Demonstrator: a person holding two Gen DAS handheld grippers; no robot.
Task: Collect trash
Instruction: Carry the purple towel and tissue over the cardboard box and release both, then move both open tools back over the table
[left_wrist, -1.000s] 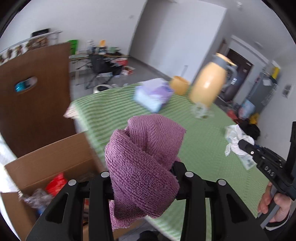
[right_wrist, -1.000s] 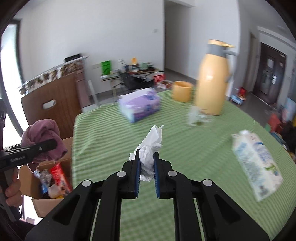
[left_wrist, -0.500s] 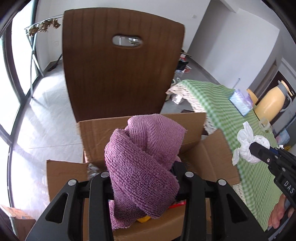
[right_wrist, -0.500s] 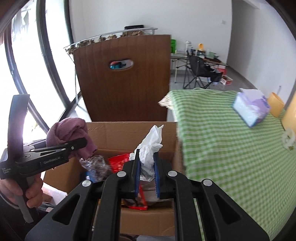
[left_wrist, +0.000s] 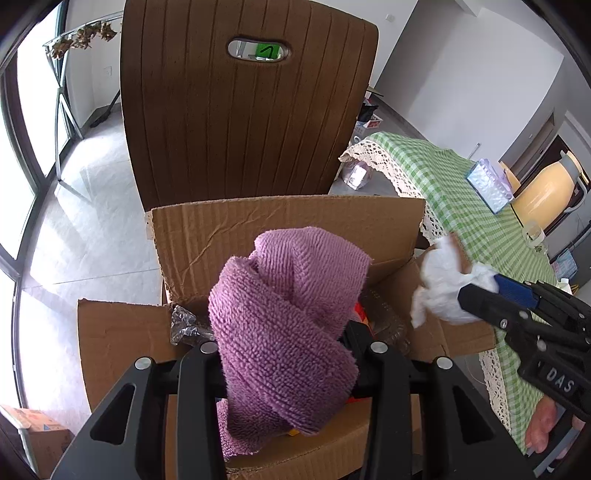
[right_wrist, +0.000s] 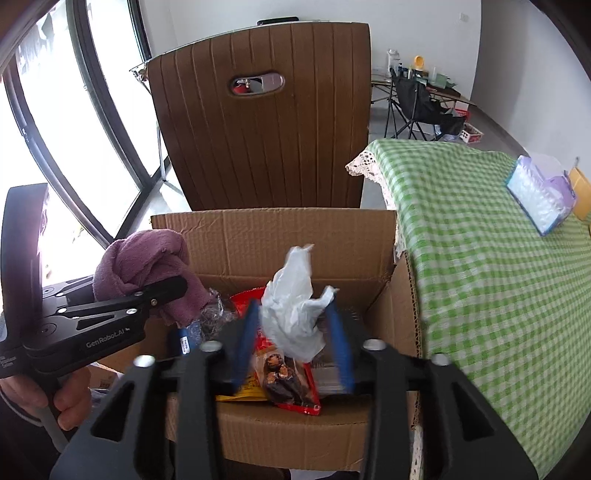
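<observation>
An open cardboard box (right_wrist: 280, 232) (left_wrist: 258, 221) stands on the chair seat, holding snack wrappers (right_wrist: 291, 384) and crinkled plastic. My left gripper (left_wrist: 288, 332) is shut on a purple cloth (left_wrist: 284, 321) and holds it over the box's left side; the cloth also shows in the right wrist view (right_wrist: 144, 266). My right gripper (right_wrist: 293, 332) has its blue-padded jaws spread apart over the box. A crumpled white tissue (right_wrist: 295, 314) (left_wrist: 447, 291) hangs loose between them.
A brown chair back (right_wrist: 266, 129) rises behind the box. The table with a green checked cloth (right_wrist: 480, 240) lies to the right, with a tissue pack (right_wrist: 539, 199) and a yellow jug (left_wrist: 546, 199). A small box (left_wrist: 33, 435) sits on the floor at left.
My right gripper has opened and the white tissue is loose between its jaws. Both grippers have moved closer over the box.
</observation>
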